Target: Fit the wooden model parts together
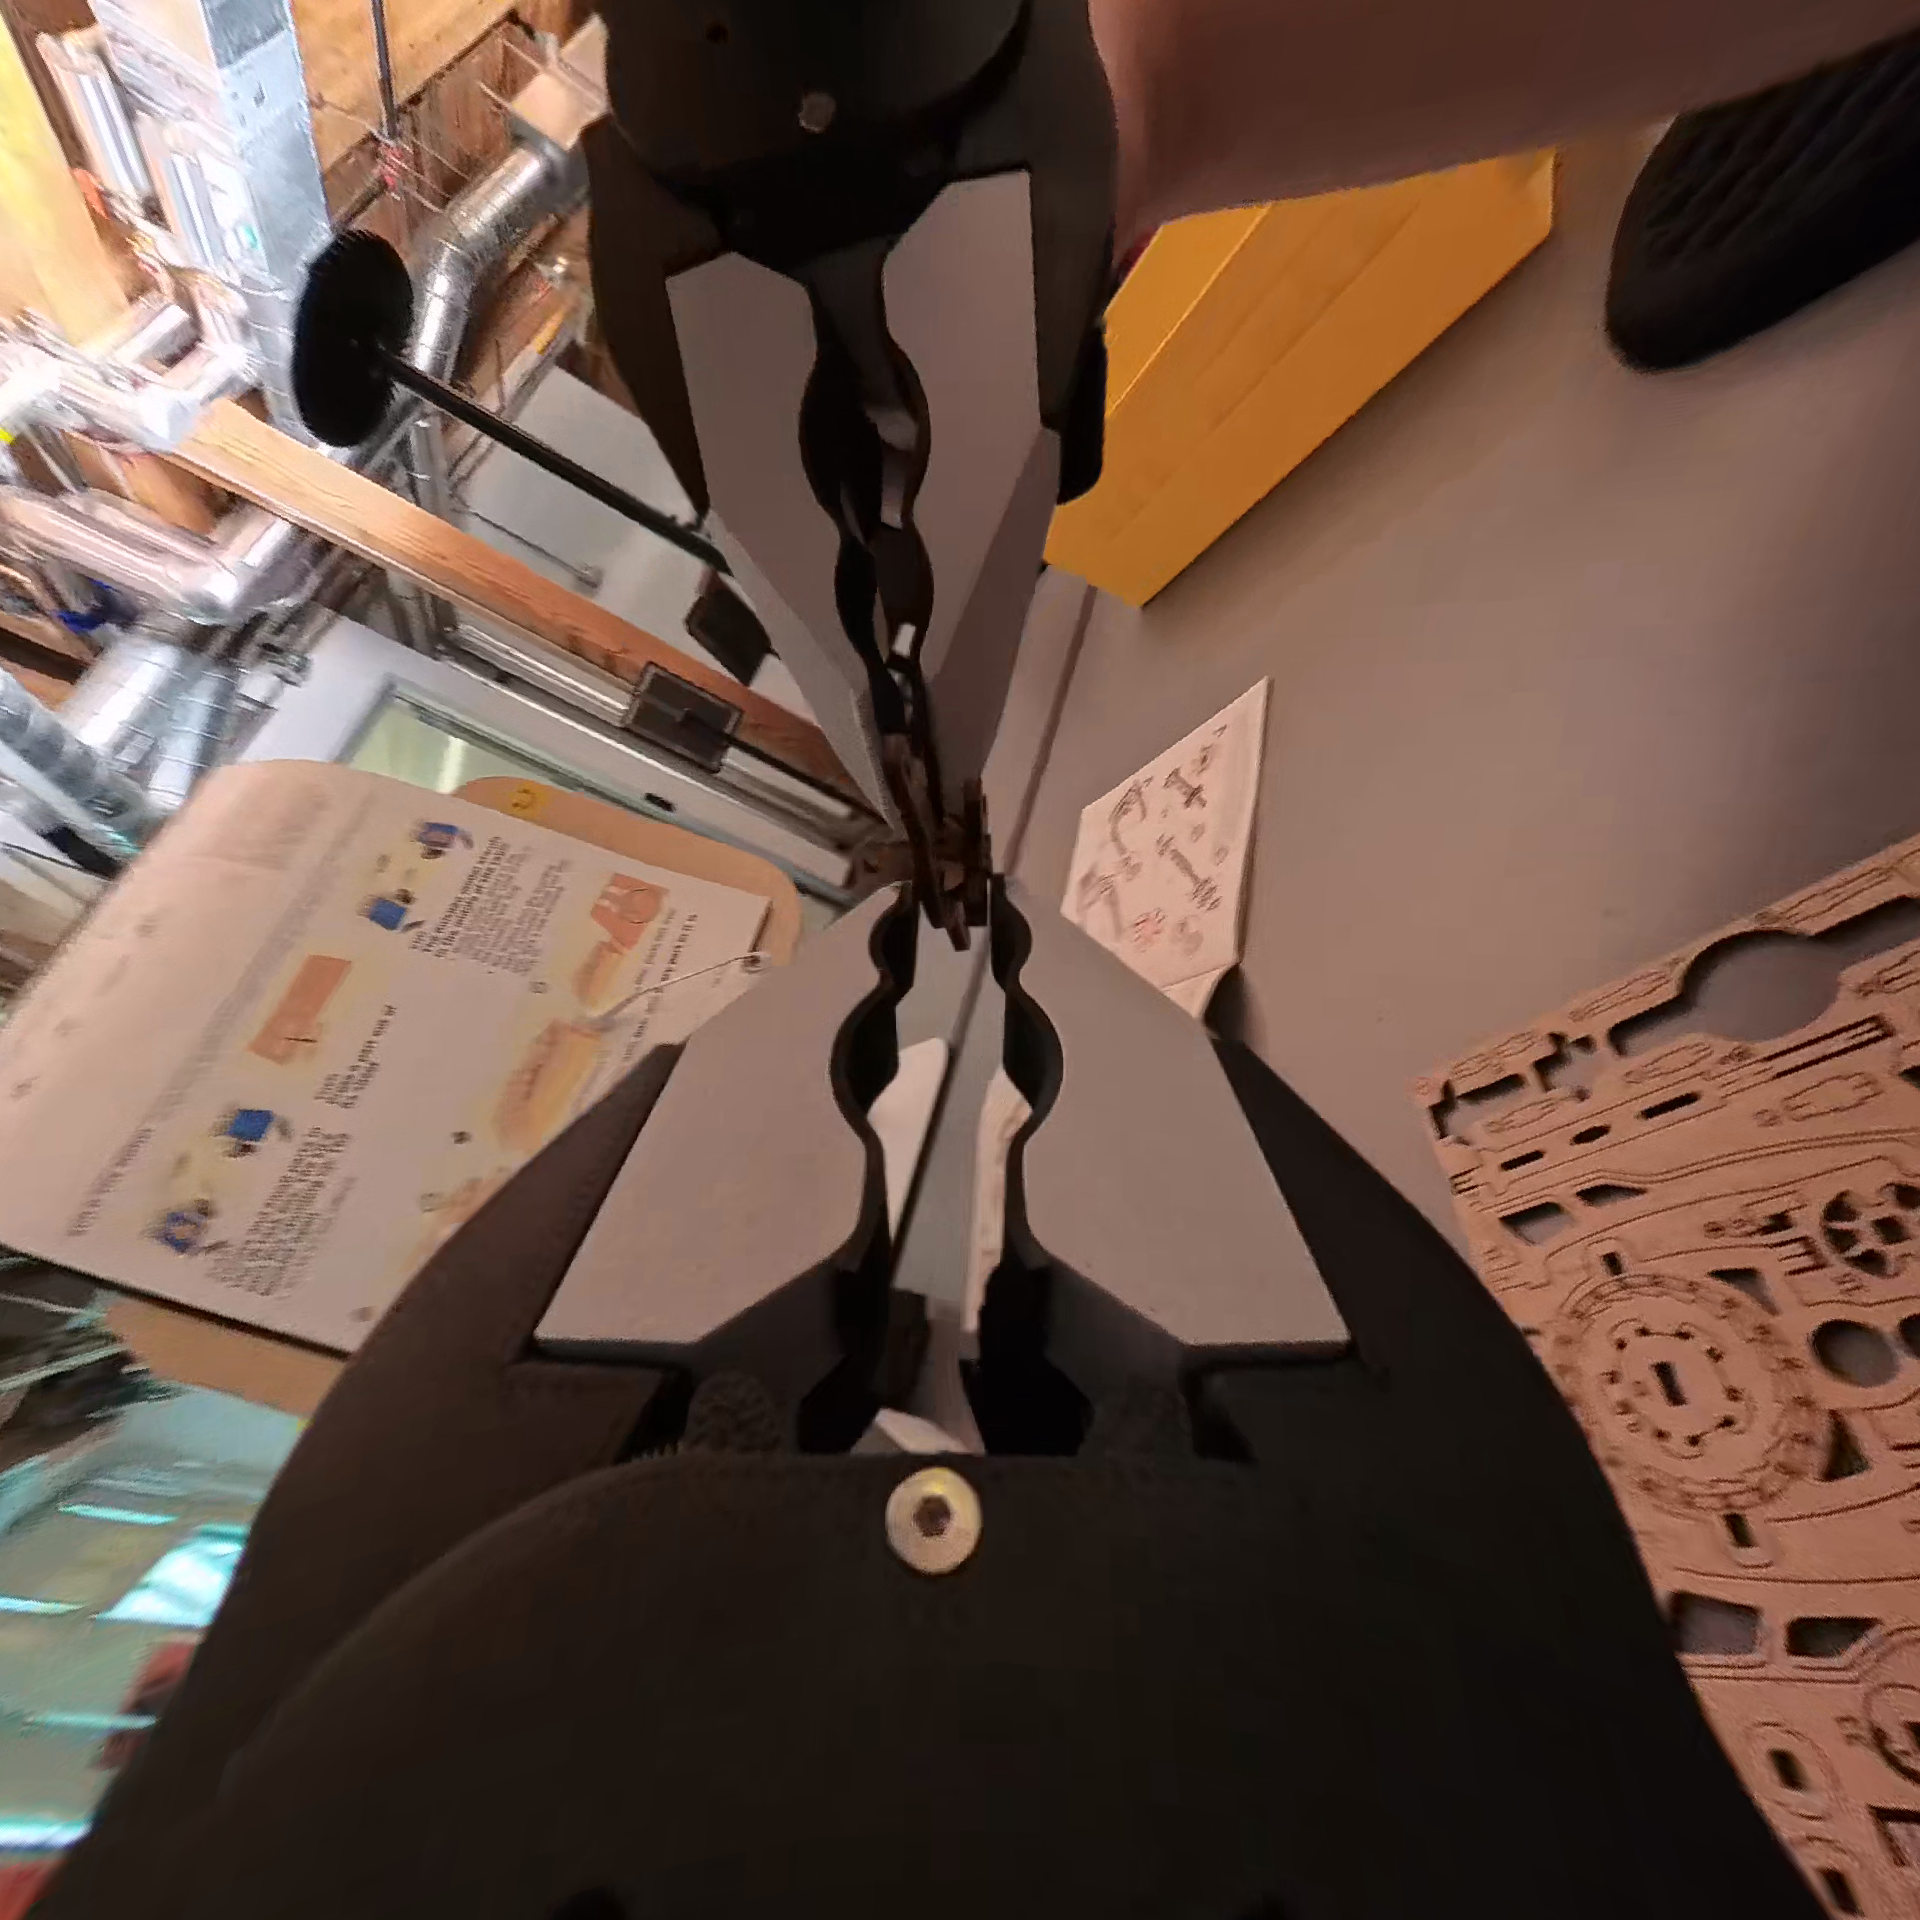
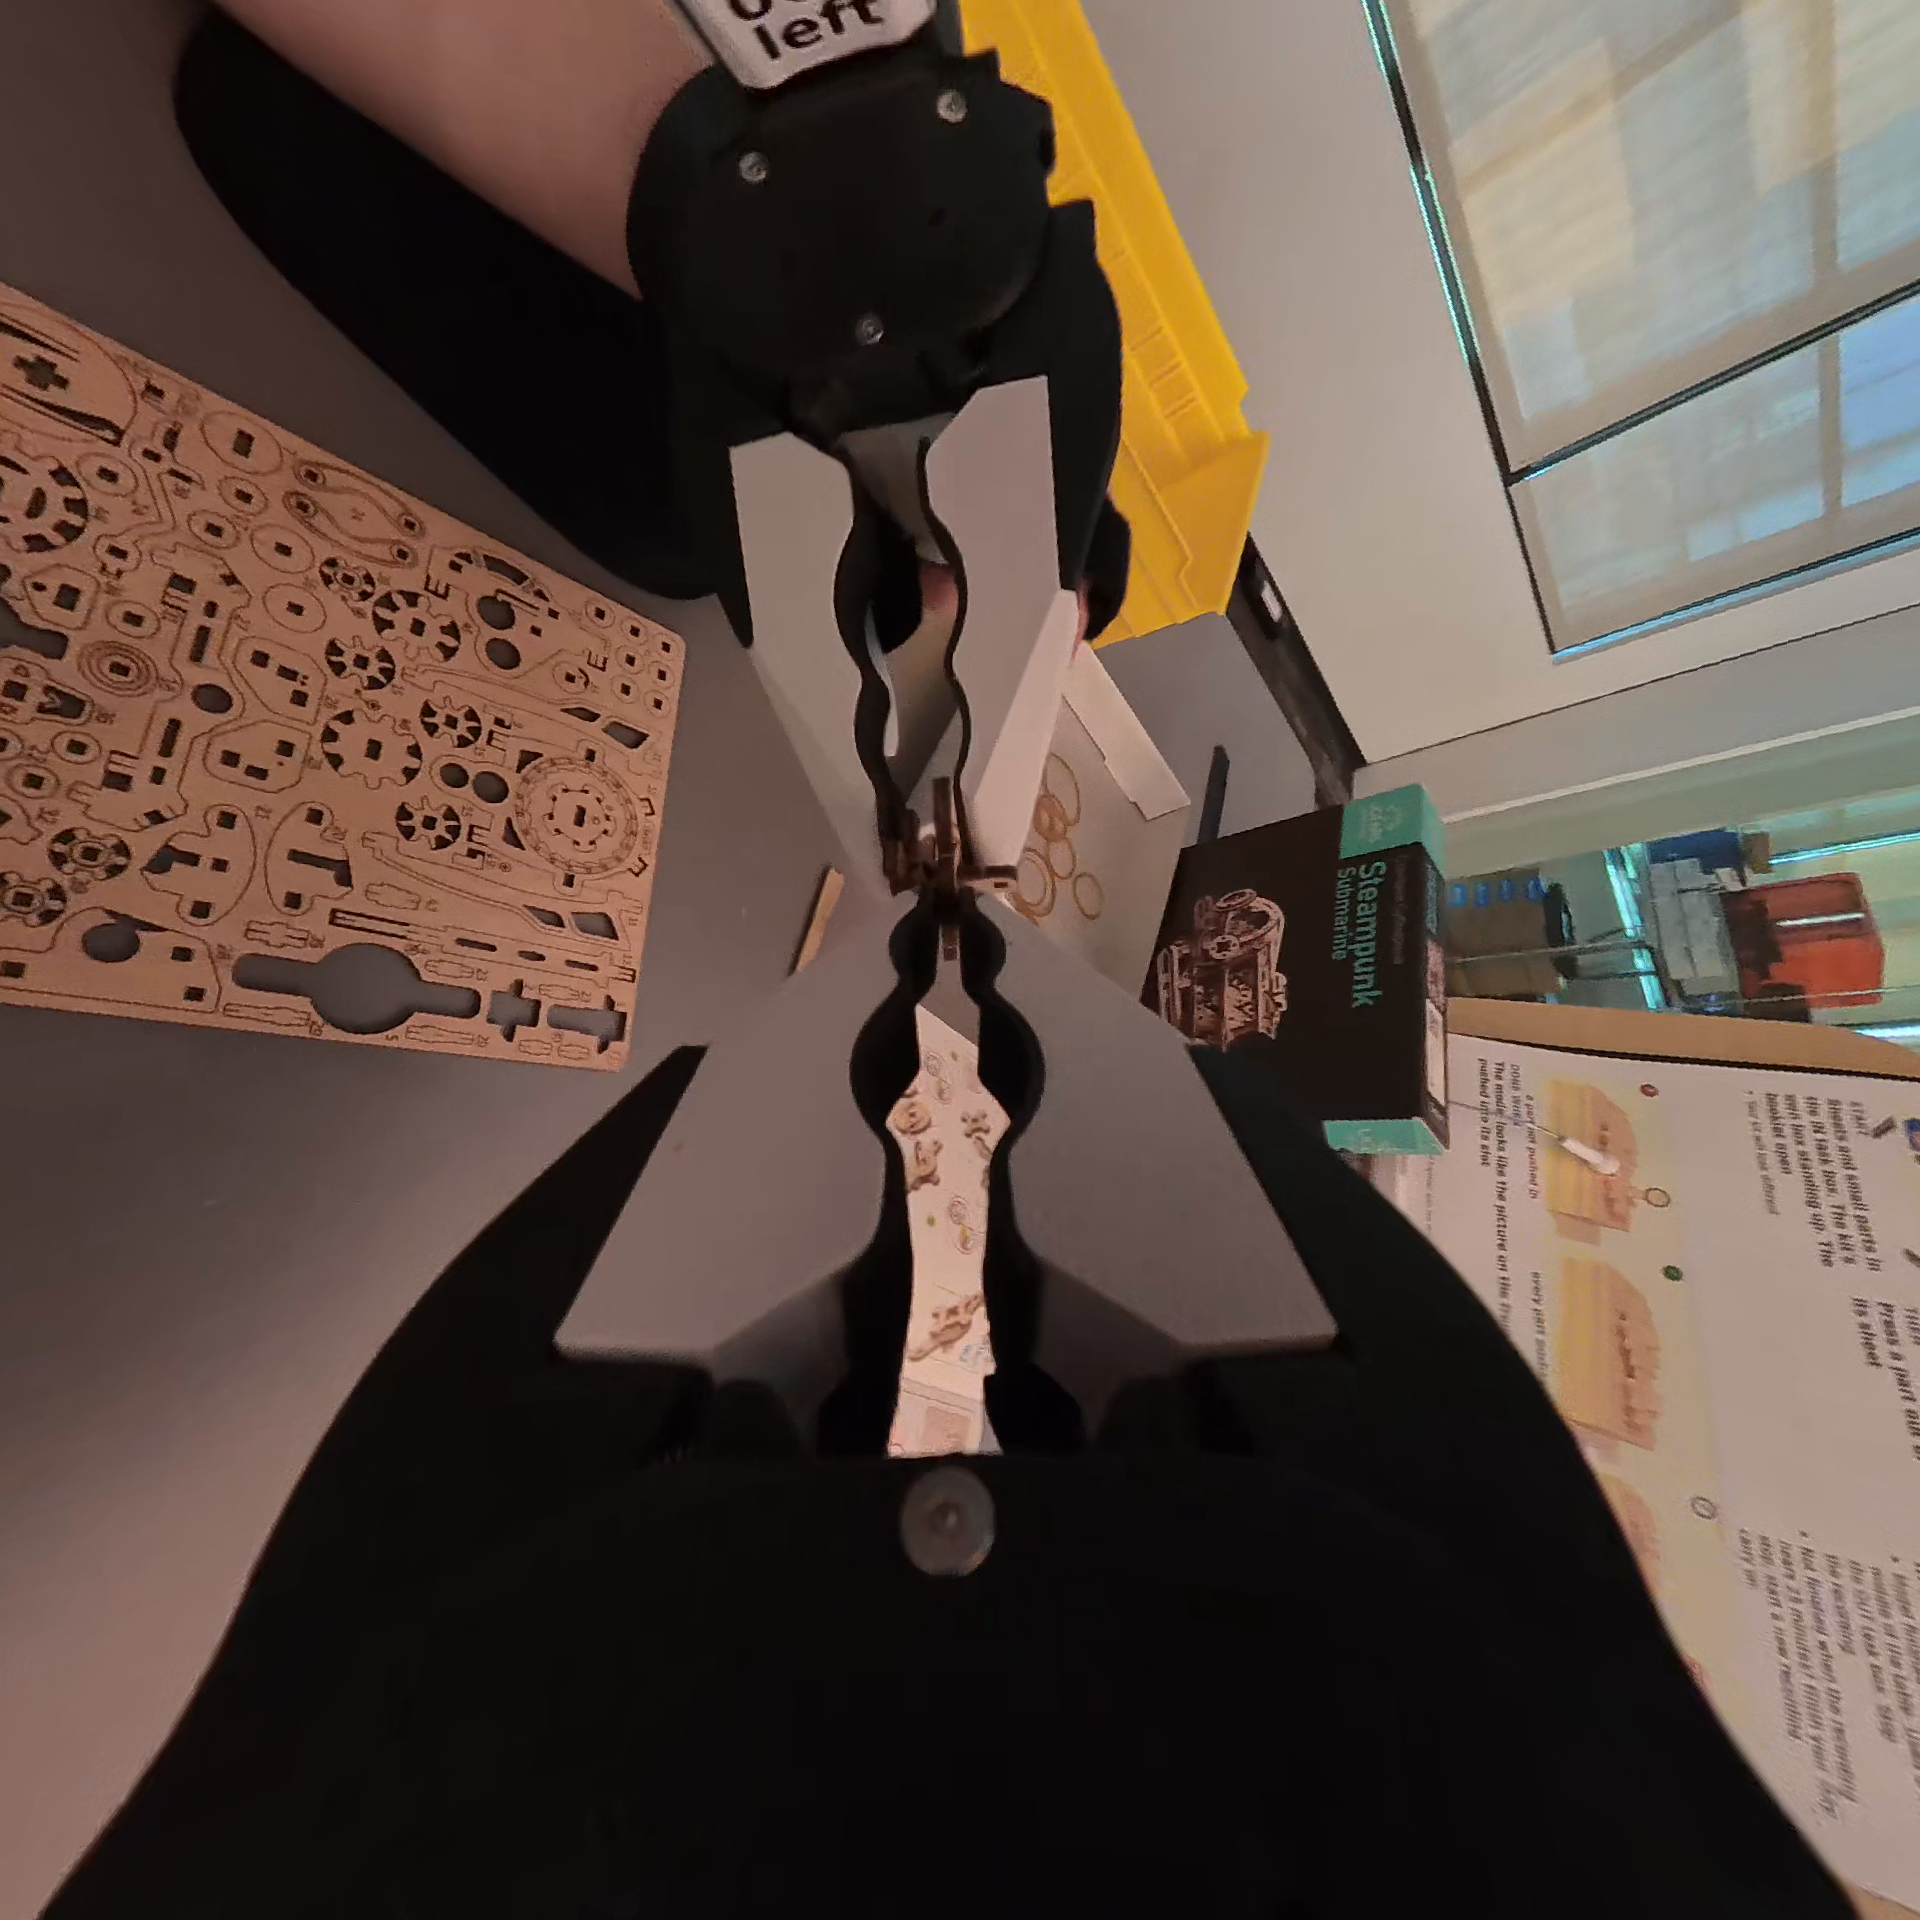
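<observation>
At frame centre, two black claws, left claw and right claw, each pinch one small brown wooden gear part, the two parts touching, above one laser-cut plywood sheet.

Two wrist cameras, set tip to tip above the table

Each view is taken from behind its own tool, along the fingers and very near. The left tool and right tool are faced toward each other, so the opposite tool, the wooden sheet and the table are shared.

Print on black box, instruction sheet, white tag.
</observation>
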Motion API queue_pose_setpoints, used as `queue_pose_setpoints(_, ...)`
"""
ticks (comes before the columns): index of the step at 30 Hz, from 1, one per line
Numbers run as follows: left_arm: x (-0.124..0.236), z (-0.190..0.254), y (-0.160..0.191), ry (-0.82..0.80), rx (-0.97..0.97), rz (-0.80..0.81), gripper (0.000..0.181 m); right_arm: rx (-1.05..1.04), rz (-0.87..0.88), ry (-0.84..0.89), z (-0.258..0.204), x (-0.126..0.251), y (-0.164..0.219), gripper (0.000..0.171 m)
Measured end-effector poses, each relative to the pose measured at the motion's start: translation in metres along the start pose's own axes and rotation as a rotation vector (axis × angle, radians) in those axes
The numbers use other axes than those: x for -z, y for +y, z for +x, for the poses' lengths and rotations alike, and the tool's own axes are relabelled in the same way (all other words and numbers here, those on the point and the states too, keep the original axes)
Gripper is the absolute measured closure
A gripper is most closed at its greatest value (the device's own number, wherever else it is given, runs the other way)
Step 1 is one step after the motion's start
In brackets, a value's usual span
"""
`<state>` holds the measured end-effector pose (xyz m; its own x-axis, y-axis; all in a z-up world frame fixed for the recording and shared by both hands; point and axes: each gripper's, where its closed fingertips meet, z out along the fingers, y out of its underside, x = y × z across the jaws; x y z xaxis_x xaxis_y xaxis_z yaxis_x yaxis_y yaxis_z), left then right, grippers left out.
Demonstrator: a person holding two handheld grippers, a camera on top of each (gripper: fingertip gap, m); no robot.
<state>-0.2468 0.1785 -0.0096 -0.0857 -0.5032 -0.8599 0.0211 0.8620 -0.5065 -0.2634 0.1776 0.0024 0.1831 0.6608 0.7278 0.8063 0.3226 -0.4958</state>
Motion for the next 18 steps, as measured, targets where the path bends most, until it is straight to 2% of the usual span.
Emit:
queue_pose_setpoints(5,0.003,0.004,-0.012,0.063,0.106,0.071,0.168,-0.087,0.041,-0.069,-0.006,0.011,-0.001,0.169)
queue_pose_setpoints(11,0.002,0.026,-0.015,0.243,0.262,0.093,0.166,-0.201,0.083,-0.177,-0.017,0.03,-0.001,0.169)
queue_pose_setpoints(15,0.002,0.029,-0.021,0.295,0.379,0.147,0.174,-0.288,0.187,-0.219,-0.018,0.041,-0.003,0.169)
queue_pose_setpoints(18,0.002,0.021,-0.026,0.279,0.466,0.19,0.173,-0.379,0.302,-0.255,-0.015,0.048,-0.004,0.169)
